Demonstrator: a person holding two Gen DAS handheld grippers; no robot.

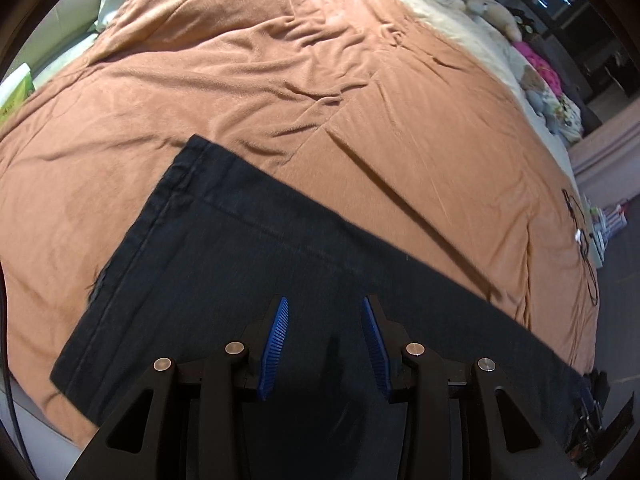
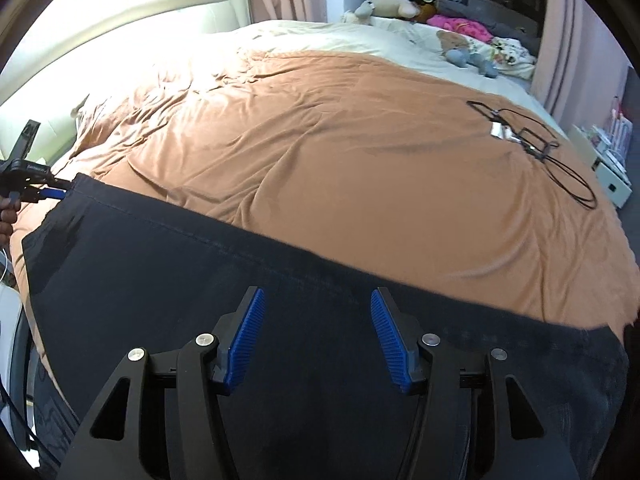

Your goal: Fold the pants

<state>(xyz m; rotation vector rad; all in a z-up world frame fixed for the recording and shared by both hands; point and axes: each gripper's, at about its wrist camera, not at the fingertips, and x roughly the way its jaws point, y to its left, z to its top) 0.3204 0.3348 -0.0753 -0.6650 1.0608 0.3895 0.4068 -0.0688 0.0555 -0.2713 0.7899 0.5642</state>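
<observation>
Two grippers hang over the pants (image 1: 248,280) here, and neither is pinching anything. The pants are dark, laid flat in a long band across the near part of the orange blanket (image 1: 280,92) on the bed. The left gripper (image 1: 325,312) has its blue pads spread apart above the cloth, with only fabric showing in the gap. The right gripper (image 2: 317,304) is spread a bit wider, also just above the pants. Past the pants' far edge, off toward the right, a black cable (image 2: 560,168) lies coiled on the blanket. Stuffed toys (image 2: 400,6) sit way beyond the pants.
</observation>
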